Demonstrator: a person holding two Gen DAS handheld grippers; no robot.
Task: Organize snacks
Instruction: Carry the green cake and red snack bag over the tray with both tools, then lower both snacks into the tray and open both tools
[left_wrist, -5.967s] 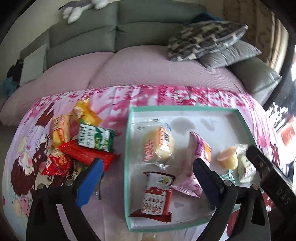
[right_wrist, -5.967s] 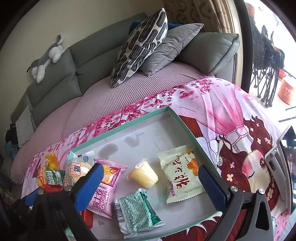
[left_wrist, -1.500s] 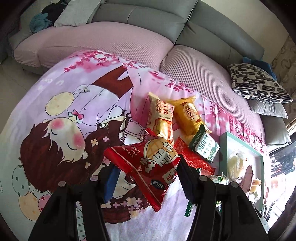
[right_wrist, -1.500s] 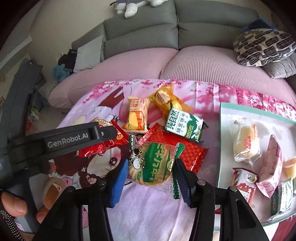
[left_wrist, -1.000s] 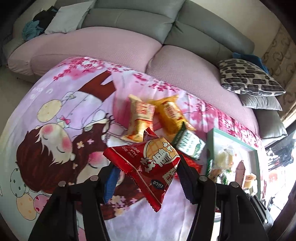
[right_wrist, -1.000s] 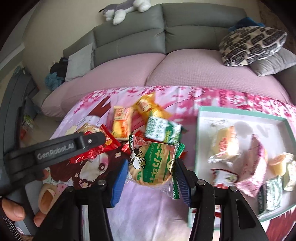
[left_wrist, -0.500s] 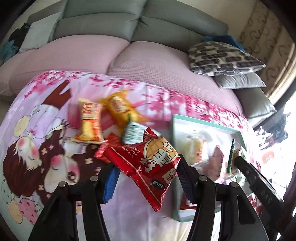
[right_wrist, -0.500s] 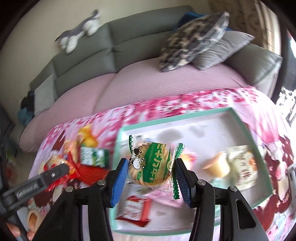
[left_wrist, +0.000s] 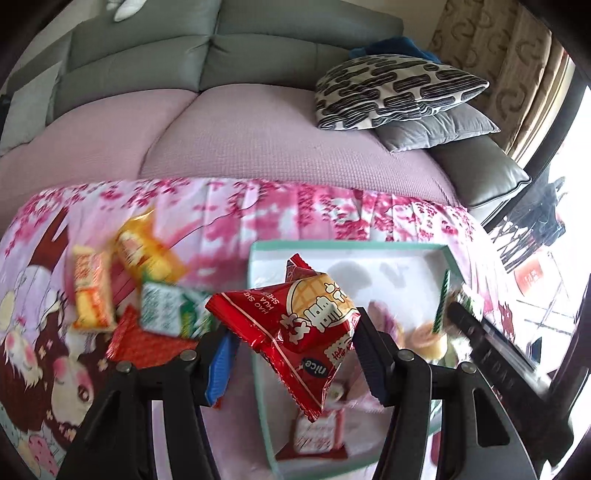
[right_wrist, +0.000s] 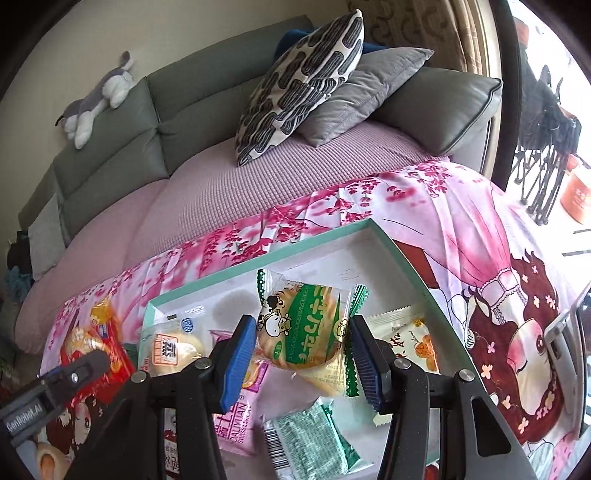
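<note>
My left gripper (left_wrist: 295, 350) is shut on a red wafer packet (left_wrist: 295, 325) and holds it above the left side of the teal-rimmed tray (left_wrist: 255, 332). My right gripper (right_wrist: 303, 354) is shut on a green-and-clear bread packet (right_wrist: 306, 332) and holds it above the middle of the tray (right_wrist: 406, 262). In the tray lie a bun packet (right_wrist: 173, 347), a pink packet (right_wrist: 236, 421), a green foil packet (right_wrist: 310, 443) and a white packet (right_wrist: 406, 339). Loose snacks lie left of the tray: a yellow packet (left_wrist: 147, 251), an orange packet (left_wrist: 90, 291), a green-white carton (left_wrist: 166, 310) and a red packet (left_wrist: 147, 343).
The table carries a pink cartoon cloth (right_wrist: 480, 236). A grey sofa with a pink seat cover (left_wrist: 258, 140) stands behind, with patterned and grey cushions (right_wrist: 303, 85) and a plush toy (right_wrist: 99, 96). The left gripper's body shows at the lower left of the right wrist view (right_wrist: 51, 387).
Both grippers have swung right from the loose snack pile to above the tray, each still holding its packet. The tray now fills the middle of both views.
</note>
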